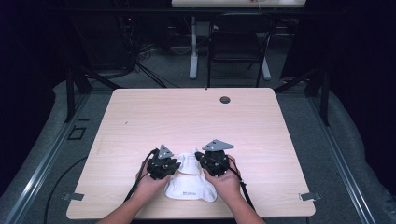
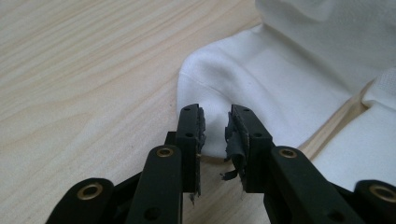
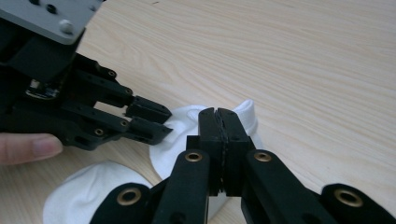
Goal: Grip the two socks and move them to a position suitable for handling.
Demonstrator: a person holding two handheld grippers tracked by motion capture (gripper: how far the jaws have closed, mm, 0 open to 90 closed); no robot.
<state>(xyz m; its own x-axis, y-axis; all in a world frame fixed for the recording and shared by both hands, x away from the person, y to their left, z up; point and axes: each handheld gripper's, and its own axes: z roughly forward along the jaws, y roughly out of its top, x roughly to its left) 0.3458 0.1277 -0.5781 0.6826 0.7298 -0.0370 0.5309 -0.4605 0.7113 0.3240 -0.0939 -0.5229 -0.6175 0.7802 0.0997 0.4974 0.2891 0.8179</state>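
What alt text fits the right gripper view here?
The right gripper, jaws shut, sits at a fold of white cloth on a wooden table. From the left, the left gripper reaches to the same cloth with its jaws apart, a fingertip below it.

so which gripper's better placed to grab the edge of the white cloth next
Left, probably: the left gripper has its jaws apart right at the white cloth's folded edge, while the right gripper is shut.

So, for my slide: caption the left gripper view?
Left hand-held gripper, jaws apart, at the rounded edge of a white cloth on a wooden table.
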